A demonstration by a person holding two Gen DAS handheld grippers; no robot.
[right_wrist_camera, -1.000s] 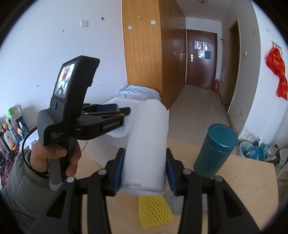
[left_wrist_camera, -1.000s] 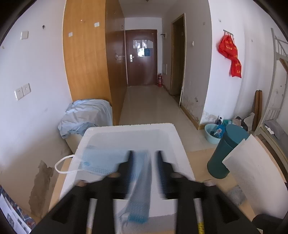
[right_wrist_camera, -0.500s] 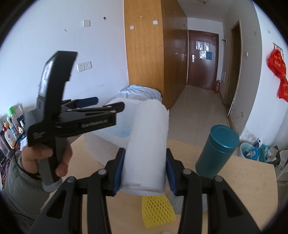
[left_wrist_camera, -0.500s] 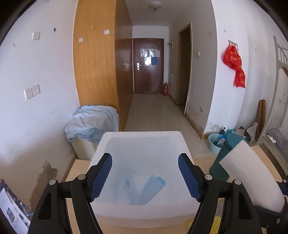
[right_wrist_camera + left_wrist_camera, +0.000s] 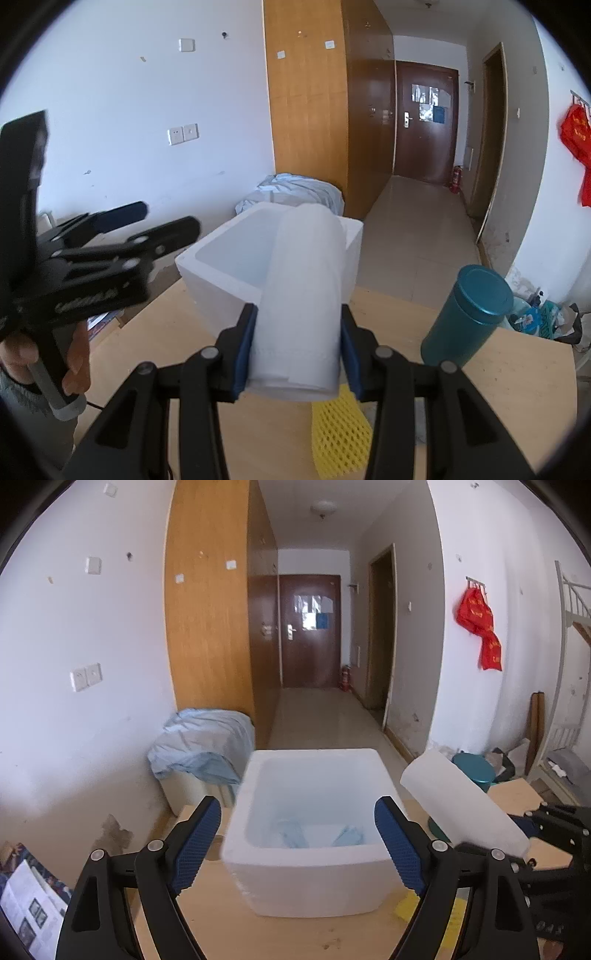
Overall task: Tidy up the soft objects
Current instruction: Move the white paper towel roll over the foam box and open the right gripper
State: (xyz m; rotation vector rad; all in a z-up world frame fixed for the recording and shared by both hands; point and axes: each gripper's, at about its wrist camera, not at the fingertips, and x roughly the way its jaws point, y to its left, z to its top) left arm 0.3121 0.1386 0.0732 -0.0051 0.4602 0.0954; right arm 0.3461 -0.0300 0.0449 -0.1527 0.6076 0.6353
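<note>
1. I am reading little here: raised lettering on the side of the left gripper (image 5: 162, 225) is showing in the right wrist view, too blurred to make out; red cloth (image 5: 480, 627) hanging on the wall is carrying gold characters I cannot read.
2. I am counting one white foam box (image 5: 306, 882), one paper roll (image 5: 299, 310), one teal canister (image 5: 465, 314), one yellow mesh sleeve (image 5: 340, 435), and at least two pale blue soft pieces (image 5: 291, 834) lying in the bottom of the box.
3. My right gripper (image 5: 297, 350) is clamping the roll between its blue pads, holding it lengthwise, its far end hanging over the near right corner of the box.
4. My left gripper (image 5: 297, 845) is standing spread wide with nothing between its fingers, hovering just before the near wall of the box.
5. The box is sitting toward the table's (image 5: 517, 398) far left edge; the canister is standing well apart on the right, bare wood lying between them.
6. The sleeve is lying on the table under the roll, partly hidden.
</note>
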